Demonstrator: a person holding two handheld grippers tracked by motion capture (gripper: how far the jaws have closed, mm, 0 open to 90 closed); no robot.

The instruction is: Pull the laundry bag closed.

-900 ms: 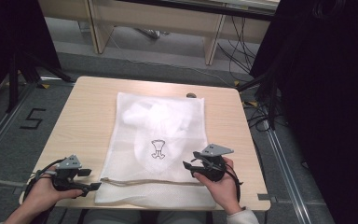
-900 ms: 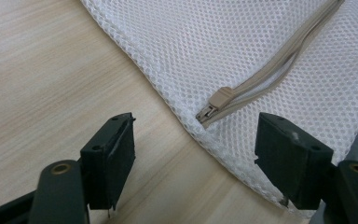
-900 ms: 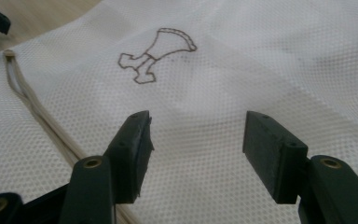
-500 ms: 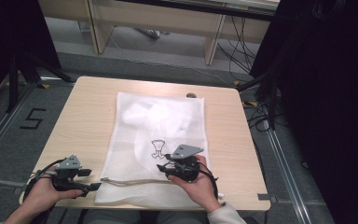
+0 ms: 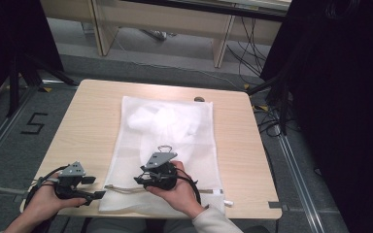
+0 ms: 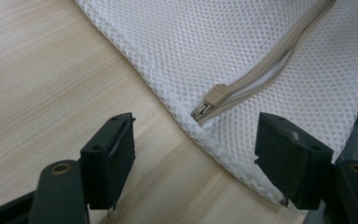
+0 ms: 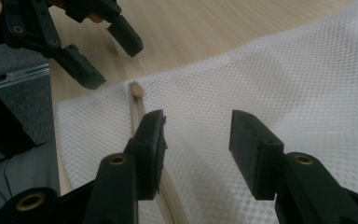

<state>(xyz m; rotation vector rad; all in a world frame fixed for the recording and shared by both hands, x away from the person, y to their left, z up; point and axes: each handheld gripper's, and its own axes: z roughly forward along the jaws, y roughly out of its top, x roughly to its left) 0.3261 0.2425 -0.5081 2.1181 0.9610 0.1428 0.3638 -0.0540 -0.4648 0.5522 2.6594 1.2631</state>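
Slid leftward over the mesh bag [image 5: 167,145]: right claw [image 7: 196,135], agape, empty. Left claw [image 6: 196,149] wide, empty, straddling the zipper pull [image 6: 210,99].

White mesh bag [image 5: 165,145] flat on table [image 5: 92,116]

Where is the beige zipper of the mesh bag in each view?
High view: zipper runs along the bag's near edge, between both grippers.
Left gripper view: upper right, its pull end between the open jaws.
Right gripper view: left of centre, beside the left jaw.
Shared landmark: white mesh bag.
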